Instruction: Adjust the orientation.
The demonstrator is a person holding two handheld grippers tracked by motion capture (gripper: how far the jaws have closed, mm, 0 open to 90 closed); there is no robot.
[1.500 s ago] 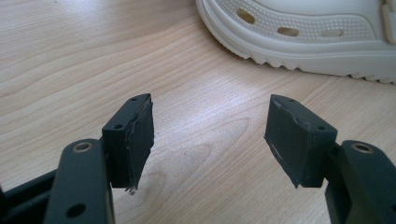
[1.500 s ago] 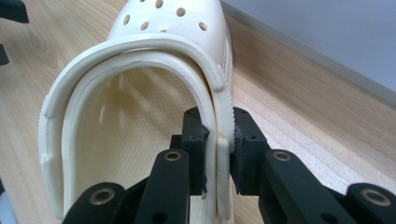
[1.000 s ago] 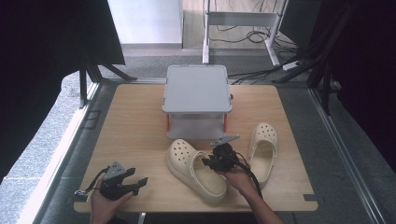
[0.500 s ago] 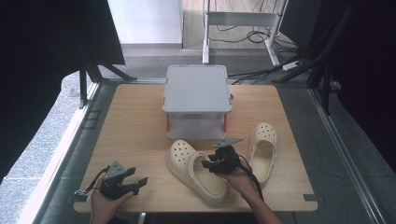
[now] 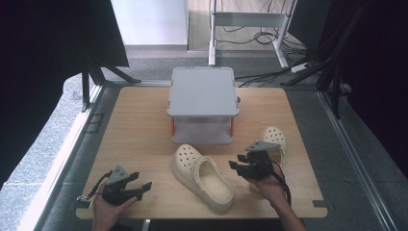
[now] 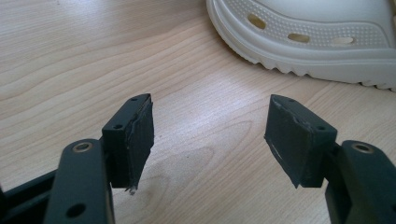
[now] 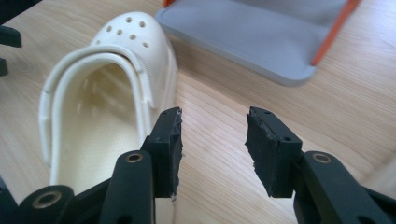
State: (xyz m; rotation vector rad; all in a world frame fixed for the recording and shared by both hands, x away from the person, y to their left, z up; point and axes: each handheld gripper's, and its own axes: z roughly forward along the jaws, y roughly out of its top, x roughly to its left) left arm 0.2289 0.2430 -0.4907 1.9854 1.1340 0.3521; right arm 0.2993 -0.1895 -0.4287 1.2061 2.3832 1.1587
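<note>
High view: one clog (image 5: 204, 175) is placed at lower centre of the table (image 5: 134, 130), the second (image 5: 275, 140) at right. Both grippers' fingers are spread and empty; the right gripper (image 5: 239, 167) has just opened. The rack (image 5: 203, 91) is not loaded yet.

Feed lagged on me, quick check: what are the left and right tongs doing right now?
Left tongs: open, empty, over bare table.
Right tongs: jaws have just been opening, now open, nothing between them, beside the cream clog.

Both claws gape, right claw (image 5: 246, 167) just opening, seemingly empty
</note>
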